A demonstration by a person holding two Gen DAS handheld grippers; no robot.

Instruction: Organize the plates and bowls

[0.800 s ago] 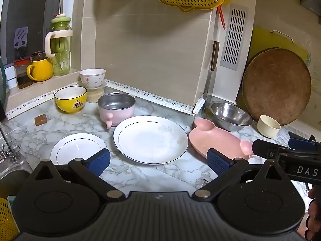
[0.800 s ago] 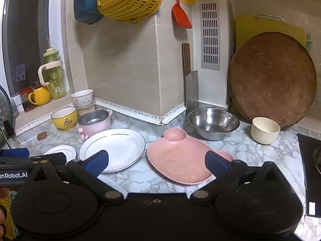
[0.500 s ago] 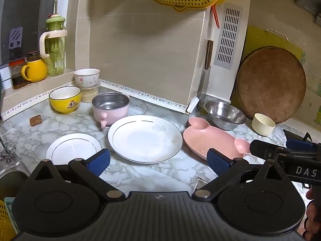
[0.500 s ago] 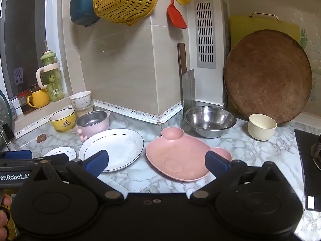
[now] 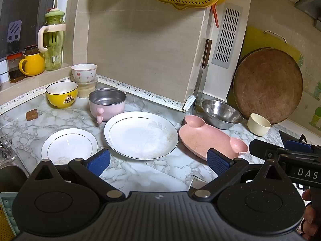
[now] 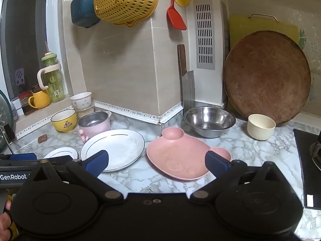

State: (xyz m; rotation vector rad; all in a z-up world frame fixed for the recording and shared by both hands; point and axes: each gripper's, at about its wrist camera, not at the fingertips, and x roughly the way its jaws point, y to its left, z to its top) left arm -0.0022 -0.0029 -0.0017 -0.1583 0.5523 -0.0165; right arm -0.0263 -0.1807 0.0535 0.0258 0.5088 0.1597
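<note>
On the marble counter, nothing is yet stacked: the large white gold-rimmed plate (image 5: 141, 135), the small white plate (image 5: 69, 145), the pink bear-shaped plate (image 6: 180, 158), the yellow bowl (image 5: 61, 94) and the steel bowl (image 6: 209, 120) are spread apart. Both the left gripper (image 5: 158, 159) and the right gripper (image 6: 156, 160) are held wide open and empty above them, so all sorting is judged still to be done.

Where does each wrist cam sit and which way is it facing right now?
Left wrist: on the left gripper, angled down at the small white plate and large white plate; own open blue-padded fingers show, right gripper at right edge.
Right wrist: on the right gripper, facing the pink animal-shaped plate and steel bowl; own open fingers show, left gripper at left edge.
Shared: all four dishes, marble counter.
</note>
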